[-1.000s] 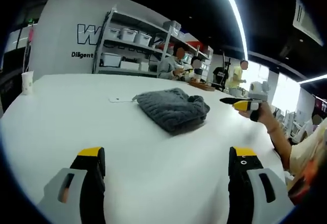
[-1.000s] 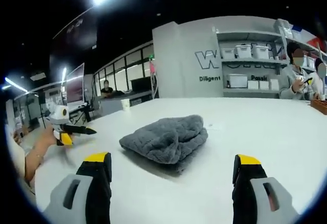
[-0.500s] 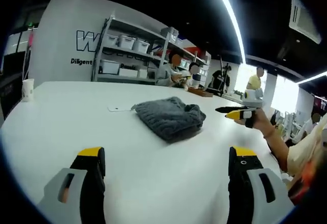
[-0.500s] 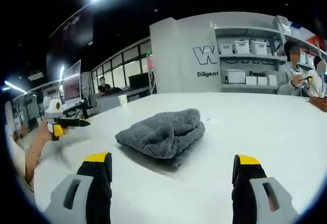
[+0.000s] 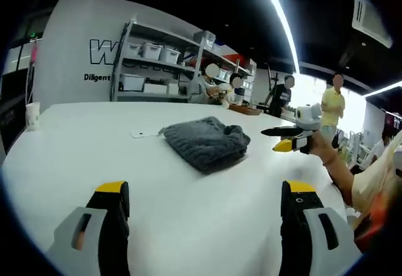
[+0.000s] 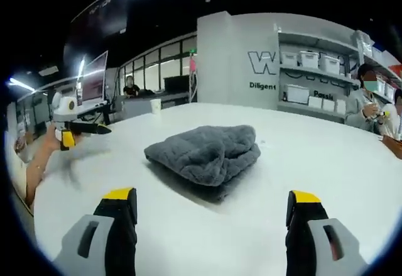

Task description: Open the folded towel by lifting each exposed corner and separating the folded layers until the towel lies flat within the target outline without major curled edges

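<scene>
A grey folded towel (image 5: 204, 144) lies bunched in a thick pad on the white table (image 5: 75, 156), some way ahead of both grippers. My left gripper (image 5: 206, 194) is held above the table's near part, jaws wide apart and nothing between them. In the right gripper view the towel (image 6: 204, 153) sits just ahead of my right gripper (image 6: 211, 197), which is also open and holds nothing. The right gripper (image 5: 279, 138) enters the left gripper view to the right of the towel, held in a hand. The left gripper (image 6: 88, 130) hovers left of the towel in the right gripper view.
A small white tag (image 5: 141, 134) lies on the table just left of the towel. A paper cup (image 5: 31, 115) stands near the far left edge. Shelves with white bins (image 5: 151, 68) and several people are behind the table.
Both cameras have shifted a little with the hands. The two grippers hover slightly higher beside the towel. The towel lies as before and both grippers stay open.
</scene>
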{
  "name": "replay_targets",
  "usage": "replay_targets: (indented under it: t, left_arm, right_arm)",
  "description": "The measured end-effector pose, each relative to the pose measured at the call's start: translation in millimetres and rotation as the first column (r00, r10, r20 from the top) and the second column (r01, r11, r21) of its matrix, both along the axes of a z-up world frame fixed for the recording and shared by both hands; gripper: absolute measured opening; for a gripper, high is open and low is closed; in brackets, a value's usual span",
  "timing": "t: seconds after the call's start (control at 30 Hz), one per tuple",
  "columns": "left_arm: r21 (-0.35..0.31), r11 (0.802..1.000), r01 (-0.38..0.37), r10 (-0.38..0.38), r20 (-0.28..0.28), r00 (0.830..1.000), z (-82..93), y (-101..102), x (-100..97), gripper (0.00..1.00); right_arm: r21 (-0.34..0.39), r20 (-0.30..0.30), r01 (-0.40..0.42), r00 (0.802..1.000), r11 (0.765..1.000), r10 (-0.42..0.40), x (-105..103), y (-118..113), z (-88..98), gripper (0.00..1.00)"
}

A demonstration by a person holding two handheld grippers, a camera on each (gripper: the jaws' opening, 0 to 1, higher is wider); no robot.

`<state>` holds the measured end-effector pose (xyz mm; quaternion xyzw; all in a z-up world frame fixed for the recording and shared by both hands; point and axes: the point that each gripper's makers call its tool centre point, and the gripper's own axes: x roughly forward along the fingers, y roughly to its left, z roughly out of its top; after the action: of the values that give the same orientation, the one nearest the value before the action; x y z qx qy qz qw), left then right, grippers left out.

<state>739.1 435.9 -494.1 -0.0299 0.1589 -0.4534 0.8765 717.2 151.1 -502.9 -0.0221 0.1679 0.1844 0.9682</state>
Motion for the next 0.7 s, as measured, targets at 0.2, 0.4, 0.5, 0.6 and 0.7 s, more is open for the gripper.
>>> replay_targets:
  t: [0.2, 0.4, 0.5, 0.6, 0.7]
  left_arm:
    - [0.032, 0.999, -0.005, 0.006, -0.018, 1.000, -7.9, 1.7, 1.8, 0.98]
    - [0.036, 0.999, 0.000, 0.001, -0.034, 0.999, -11.9, 1.0, 2.0, 0.97]
    - [0.045, 0.999, 0.000, 0.001, -0.031, 1.000, -12.0, 1.1, 1.6, 0.97]
    - [0.025, 1.000, -0.004, 0.005, -0.039, 0.999, -9.7, -0.6, 1.3, 0.98]
    - [0.022, 1.000, 0.007, -0.006, -0.040, 0.999, -8.9, -2.3, -1.1, 0.98]
  right_arm:
    - [-0.004, -0.002, -0.009, 1.000, 1.000, 0.009, -0.3, 4.1, -1.1, 0.98]
    - [-0.002, -0.003, -0.009, 1.000, 1.000, 0.009, 1.9, 7.4, -2.1, 0.96]
    - [0.023, -0.007, -0.019, 1.000, 1.000, 0.019, 4.1, 10.1, -4.4, 0.96]
    - [0.045, -0.010, -0.018, 1.000, 0.999, 0.018, 4.5, 12.6, -4.1, 0.90]
    - [0.076, 0.006, -0.024, 1.000, 0.997, 0.024, 5.3, 16.8, 0.0, 0.79]
